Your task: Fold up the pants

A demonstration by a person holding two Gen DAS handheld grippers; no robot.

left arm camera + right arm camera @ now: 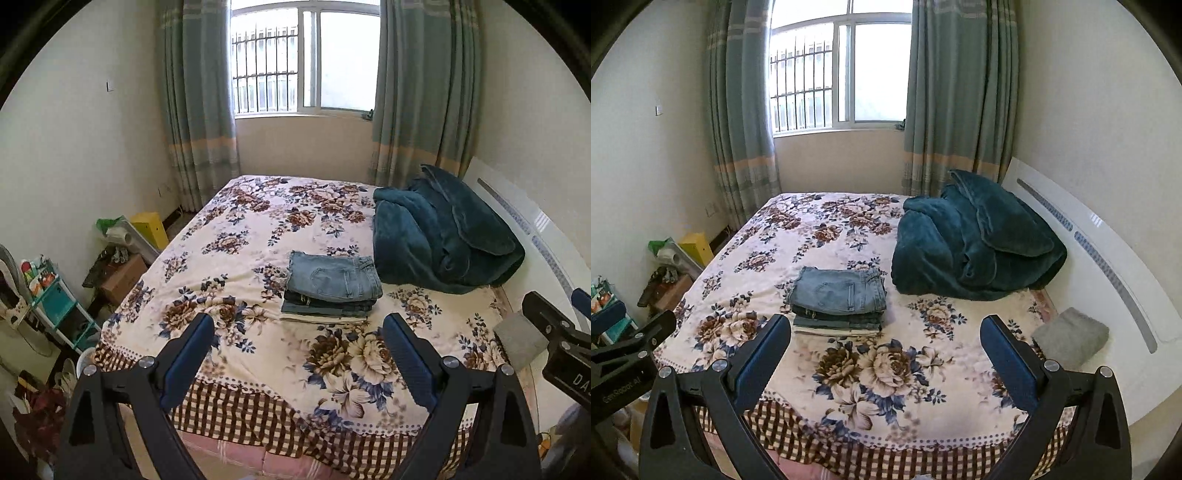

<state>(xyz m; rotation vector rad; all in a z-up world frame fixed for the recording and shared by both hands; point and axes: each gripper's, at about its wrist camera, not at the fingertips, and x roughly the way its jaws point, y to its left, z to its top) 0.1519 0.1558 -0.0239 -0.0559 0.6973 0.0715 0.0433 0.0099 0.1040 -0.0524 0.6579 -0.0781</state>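
Observation:
A stack of folded pants (330,291) lies on the floral bedspread (258,229), light blue jeans on top, darker pairs and a pale one beneath. It also shows in the right wrist view (838,301). My left gripper (299,328) is open and empty, held back over the near edge of the bed, short of the stack. My right gripper (886,330) is open and empty, also near the bed's front edge, with the stack just beyond its left finger. The right gripper's body (557,339) shows at the right of the left wrist view.
A crumpled teal blanket (439,232) lies at the right of the bed by the white headboard (1108,258). A grey folded cloth (1071,338) sits at the right edge. Boxes and a shelf (55,295) crowd the floor on the left. Window and curtains behind.

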